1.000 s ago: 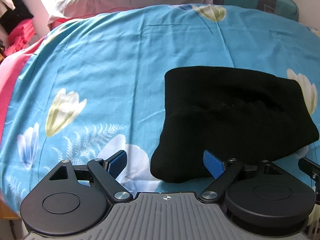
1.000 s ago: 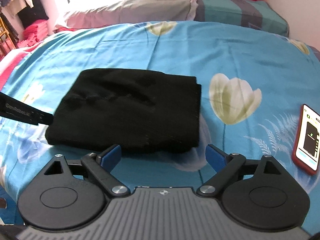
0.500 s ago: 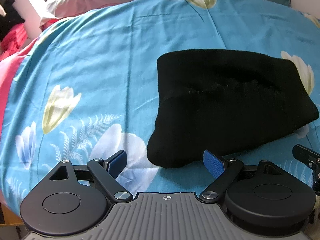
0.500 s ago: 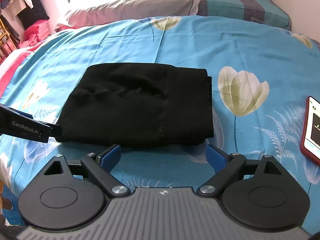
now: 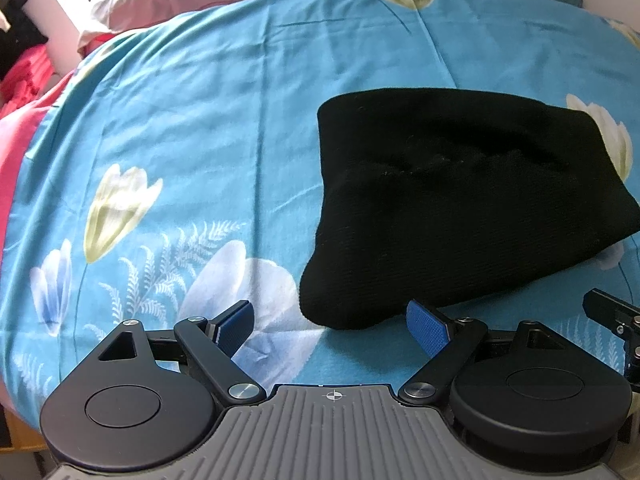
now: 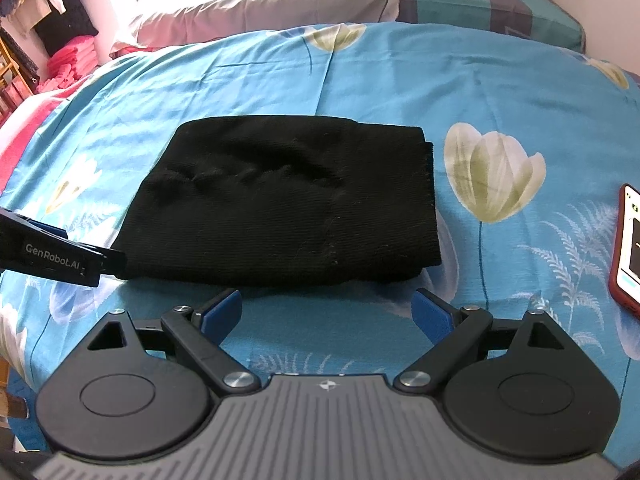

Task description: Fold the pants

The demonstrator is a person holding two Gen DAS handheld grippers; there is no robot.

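Observation:
The black pants [image 6: 280,208] lie folded into a flat rectangle on the blue flowered bed sheet [image 6: 400,80]. They also show in the left wrist view [image 5: 460,208], right of centre. My left gripper [image 5: 332,324] is open and empty, just in front of the bundle's near left corner. My right gripper [image 6: 328,312] is open and empty, a little in front of the bundle's near edge. The left gripper's finger also shows in the right wrist view [image 6: 60,260], at the bundle's left corner.
A phone in a red case [image 6: 628,248] lies on the sheet at the right. Pillows [image 6: 260,4] and a striped cover [image 6: 480,4] lie at the far end of the bed. Pink bedding and clothes [image 6: 68,64] are at the left.
Both grippers have drawn back from the folded pants, staying open. The pants lie still.

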